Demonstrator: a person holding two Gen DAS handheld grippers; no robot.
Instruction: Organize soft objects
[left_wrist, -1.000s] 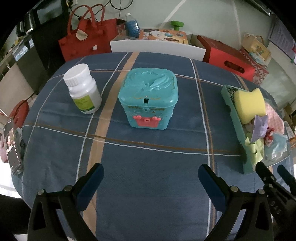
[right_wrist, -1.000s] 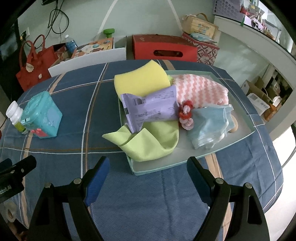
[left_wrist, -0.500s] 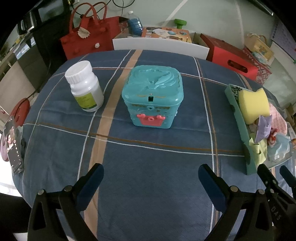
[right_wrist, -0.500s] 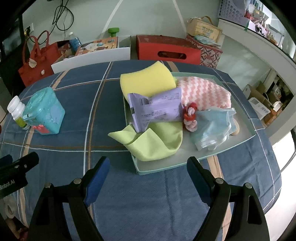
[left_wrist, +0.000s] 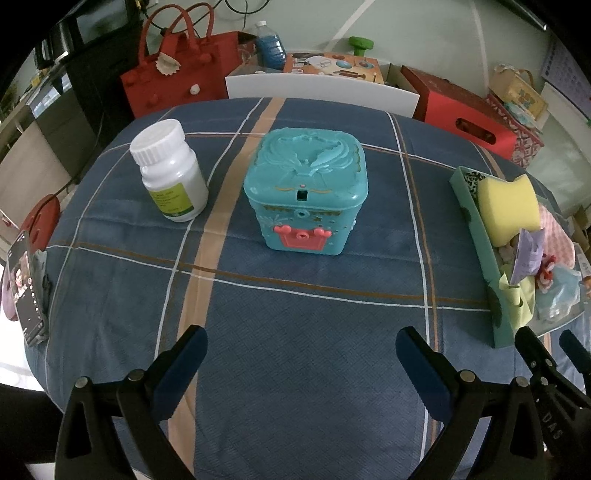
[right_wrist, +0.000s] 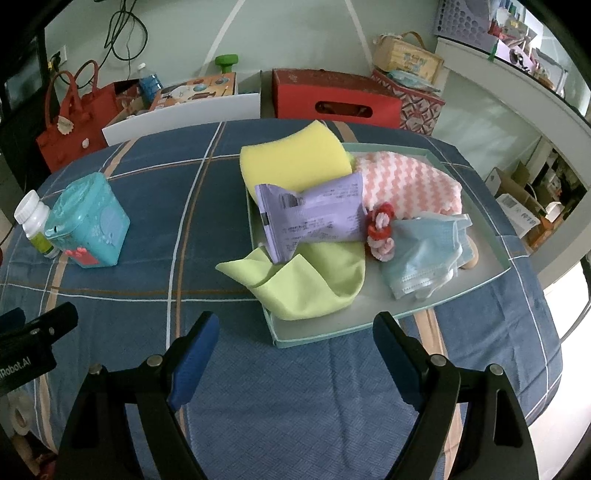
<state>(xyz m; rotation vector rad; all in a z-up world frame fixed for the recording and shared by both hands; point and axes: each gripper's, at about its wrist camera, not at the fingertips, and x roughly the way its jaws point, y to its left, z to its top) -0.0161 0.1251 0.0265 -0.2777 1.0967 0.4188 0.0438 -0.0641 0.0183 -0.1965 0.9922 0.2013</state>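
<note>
Both hand-held grippers, left (left_wrist: 299, 354) and right (right_wrist: 295, 339), released, empty. Risk: cloth (right_wrist: 306, 280) overhanging tray (right_wrist: 480, 206) rim; careless pinch drags pouch (right_wrist: 314, 218) out.

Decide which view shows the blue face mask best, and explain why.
The right wrist view: the mask lies unobstructed in the tray. The left wrist view shows only a sliver at the frame edge.

Left tongs (left_wrist: 301, 352) and right tongs (right_wrist: 295, 338) both gape wide, holding nothing.
</note>
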